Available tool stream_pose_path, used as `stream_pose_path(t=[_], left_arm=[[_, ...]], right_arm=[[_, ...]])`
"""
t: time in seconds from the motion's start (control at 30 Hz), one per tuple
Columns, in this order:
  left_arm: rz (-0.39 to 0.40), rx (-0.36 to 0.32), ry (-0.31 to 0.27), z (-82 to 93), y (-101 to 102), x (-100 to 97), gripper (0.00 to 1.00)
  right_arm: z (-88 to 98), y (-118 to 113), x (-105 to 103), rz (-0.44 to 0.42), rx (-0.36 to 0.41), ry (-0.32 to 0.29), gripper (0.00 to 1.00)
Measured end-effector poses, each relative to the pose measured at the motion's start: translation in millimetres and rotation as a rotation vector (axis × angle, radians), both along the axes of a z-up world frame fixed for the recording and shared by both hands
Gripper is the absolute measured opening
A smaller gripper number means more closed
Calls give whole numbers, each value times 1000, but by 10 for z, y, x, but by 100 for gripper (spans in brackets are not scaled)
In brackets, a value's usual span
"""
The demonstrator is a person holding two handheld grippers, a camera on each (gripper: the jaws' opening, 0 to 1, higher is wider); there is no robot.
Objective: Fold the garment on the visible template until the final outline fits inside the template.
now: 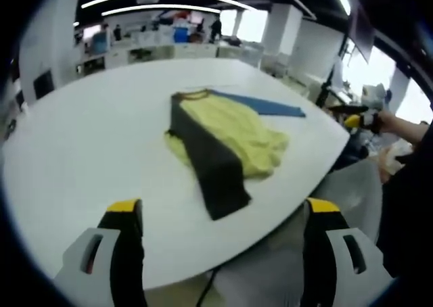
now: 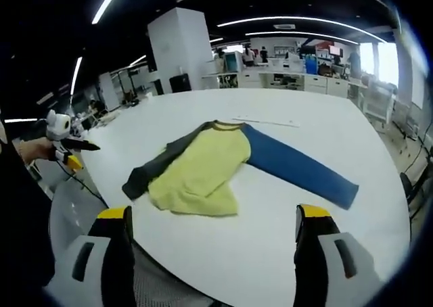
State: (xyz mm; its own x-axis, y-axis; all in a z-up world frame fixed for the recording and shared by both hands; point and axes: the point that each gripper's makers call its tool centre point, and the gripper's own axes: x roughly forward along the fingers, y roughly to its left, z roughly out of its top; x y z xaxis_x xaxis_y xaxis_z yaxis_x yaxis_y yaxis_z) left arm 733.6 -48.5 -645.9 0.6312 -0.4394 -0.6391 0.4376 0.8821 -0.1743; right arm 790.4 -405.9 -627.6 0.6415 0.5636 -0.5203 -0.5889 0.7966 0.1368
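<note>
white table (image 2: pixel 325 246) bears garment (image 2: pixel 203 168) near its edge; both grippers' fingers apart, empty.

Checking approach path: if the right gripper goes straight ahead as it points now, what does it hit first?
Probably the bare white table, then the crumpled hem of the yellow shirt with one grey and one blue sleeve. Right gripper stands open beyond the table edge; depth is unclear.

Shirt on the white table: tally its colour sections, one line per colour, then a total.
Yellow body: 1
Blue sleeve: 1
Dark grey sleeve: 1
Total: 3 sections, one shirt lying flat on the table.
</note>
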Motion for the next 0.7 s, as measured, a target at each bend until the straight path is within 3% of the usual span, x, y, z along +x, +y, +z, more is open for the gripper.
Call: stream_pose_path(t=[0.2,0.43,0.7], left_arm=[[-19,-2,11,-47,-71,0,94],[-102,62,45,-238,-236,-23,88],[-176,85,57,-433,-456,18,79]], right_arm=[[-15,-16,-36,-6,-2,7,100],[-19,-76,-48,-12,-6,4,100],[-37,-163,-36,-17,-11,6,100]])
